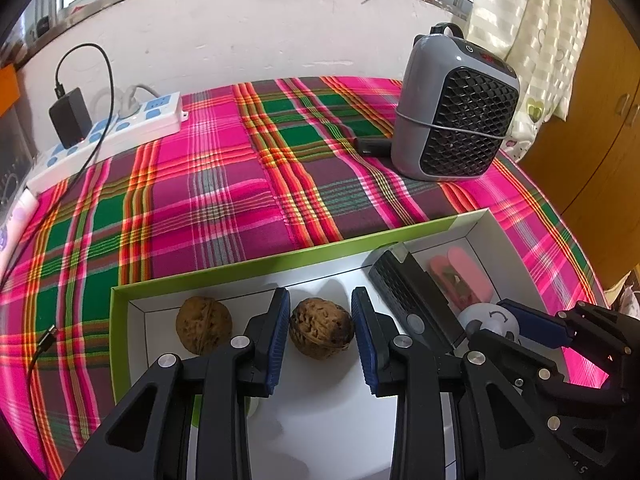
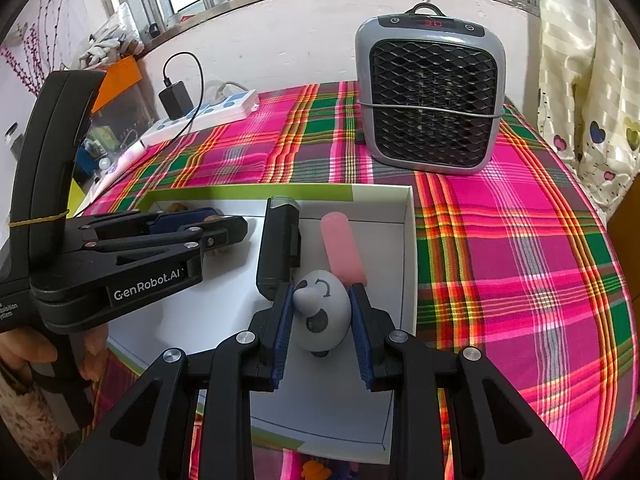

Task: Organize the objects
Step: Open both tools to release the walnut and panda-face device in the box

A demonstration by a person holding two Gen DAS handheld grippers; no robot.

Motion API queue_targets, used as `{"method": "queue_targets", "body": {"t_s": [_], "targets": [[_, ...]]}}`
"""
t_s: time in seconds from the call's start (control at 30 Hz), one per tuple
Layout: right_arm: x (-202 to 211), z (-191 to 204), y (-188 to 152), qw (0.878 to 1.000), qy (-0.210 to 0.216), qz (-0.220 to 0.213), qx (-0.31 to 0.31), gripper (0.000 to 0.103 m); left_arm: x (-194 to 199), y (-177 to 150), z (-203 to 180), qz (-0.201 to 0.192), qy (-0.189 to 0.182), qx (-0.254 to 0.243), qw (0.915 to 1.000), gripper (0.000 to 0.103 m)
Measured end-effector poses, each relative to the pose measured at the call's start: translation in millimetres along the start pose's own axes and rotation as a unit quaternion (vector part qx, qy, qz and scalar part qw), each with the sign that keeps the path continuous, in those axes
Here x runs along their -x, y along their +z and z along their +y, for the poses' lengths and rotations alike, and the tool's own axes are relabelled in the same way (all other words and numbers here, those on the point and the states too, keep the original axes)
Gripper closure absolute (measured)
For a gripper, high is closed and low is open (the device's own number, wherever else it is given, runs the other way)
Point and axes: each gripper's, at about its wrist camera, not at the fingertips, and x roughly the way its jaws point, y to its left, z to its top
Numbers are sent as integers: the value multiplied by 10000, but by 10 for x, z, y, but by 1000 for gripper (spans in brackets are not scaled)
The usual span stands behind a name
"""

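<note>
Plaid cloth [image 1: 224, 184] in pink, green and red is covering the table under a window, and a shallow box [image 1: 224, 270] with a green rim is sitting on it. Inside the box, a walnut [image 1: 321, 327] is lying between the pads of the left gripper [image 1: 321, 334]; a narrow gap is showing on each side, so the jaws are standing released around it, not pinching. A second walnut [image 1: 204, 324] is resting just beside it, to the left. The right gripper [image 2: 320, 320] is straddling a grey egg-shaped toy [image 2: 320, 314] with a drawn face, its pads right at the toy's sides; whether they are pressing I cannot tell. A black device [image 2: 279, 250] and a pink clip [image 2: 343, 248] are lying in the box just behind the toy. A grey fan heater [image 2: 430, 94] and a power strip [image 1: 112, 134] are standing well apart at the back.

Both items look already placed in the box, so the step seems to be letting go. Next, each hand likely needs to lift straight up without nudging its item.
</note>
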Motion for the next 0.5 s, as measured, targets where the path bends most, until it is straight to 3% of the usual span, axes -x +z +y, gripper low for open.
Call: {"method": "queue_targets", "body": {"t_s": [0.37,0.5], "targets": [[19,9,-7,10000,-14,-33,-20,73,18,-9,6,-31,-16,61,10000,68],[32,24,-14,10000,-24,-76,-37,62,57,-17,11,-60,-86,87,9999,65]]}}
